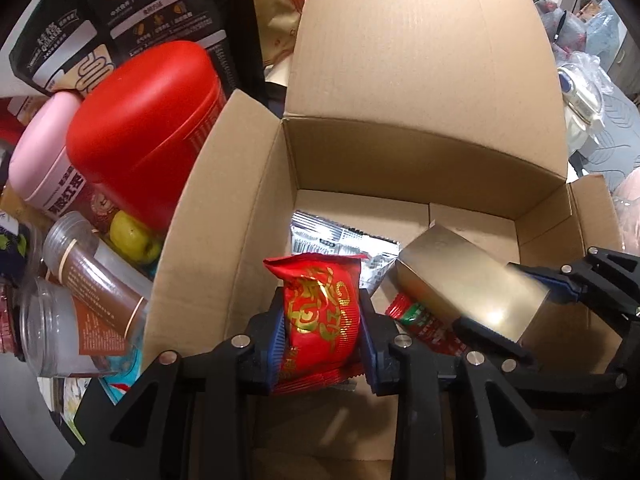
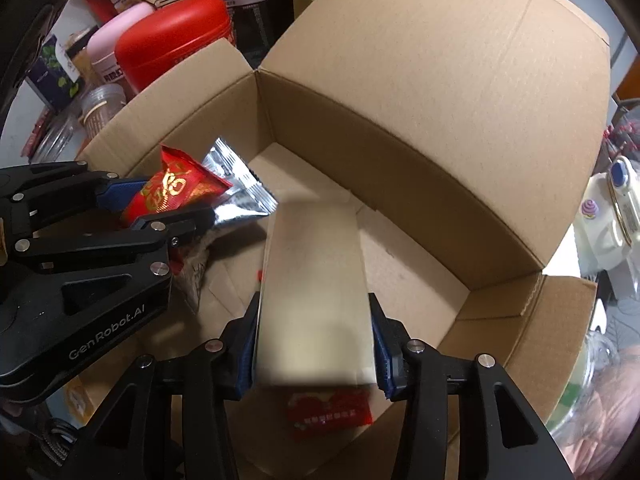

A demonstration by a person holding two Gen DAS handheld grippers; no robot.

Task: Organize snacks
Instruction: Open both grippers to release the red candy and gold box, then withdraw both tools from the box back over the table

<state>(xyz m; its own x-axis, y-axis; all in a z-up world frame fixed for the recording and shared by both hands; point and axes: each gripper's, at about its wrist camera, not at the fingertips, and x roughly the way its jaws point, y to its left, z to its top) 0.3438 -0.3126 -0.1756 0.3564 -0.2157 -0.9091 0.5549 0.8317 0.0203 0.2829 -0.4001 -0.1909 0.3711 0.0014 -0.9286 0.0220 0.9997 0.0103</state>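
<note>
An open cardboard box [image 1: 400,152] [image 2: 400,160] fills both views. My left gripper [image 1: 322,312] [image 2: 160,204] is shut on a red snack packet [image 1: 320,292] [image 2: 176,192] with gold characters, held over the box's left side. My right gripper [image 2: 314,320] [image 1: 516,308] is shut on a shiny gold carton [image 2: 316,272] [image 1: 460,292], held lengthwise over the middle of the box. A silver packet [image 1: 340,240] [image 2: 236,188] lies in the box behind the red one. A small red sachet [image 2: 330,412] [image 1: 424,320] lies on the box floor under the carton.
Left of the box stand a red jar [image 1: 148,128], a pink-lidded jar [image 1: 44,148], clear plastic jars [image 1: 80,280], a yellow-green fruit [image 1: 130,238] and black pouches [image 1: 152,8]. A white appliance [image 2: 616,208] sits to the right. The box's tall rear flap [image 2: 440,40] stands upright.
</note>
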